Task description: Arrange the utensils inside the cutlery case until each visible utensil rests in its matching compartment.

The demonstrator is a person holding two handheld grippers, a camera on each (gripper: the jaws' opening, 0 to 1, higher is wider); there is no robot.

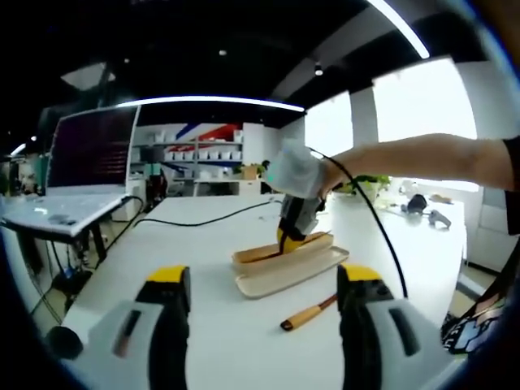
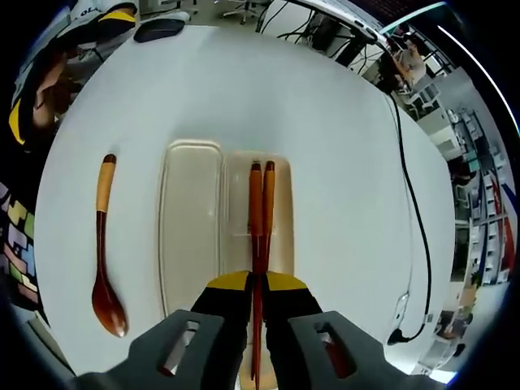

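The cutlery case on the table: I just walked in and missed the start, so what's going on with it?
A person is sorting utensils with handheld tongs. The right tongs are shut on a pair of chopsticks, holding them over one half of the open cutlery case. The other half is bare. A wooden spoon lies on the white table beside the case, not yet put in. The left tongs are open and hold nothing.

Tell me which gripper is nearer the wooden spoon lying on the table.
Left. The left gripper hovers open just short of the wooden spoon; the right gripper is over the case, shut on the wooden chopsticks, an empty compartment between.
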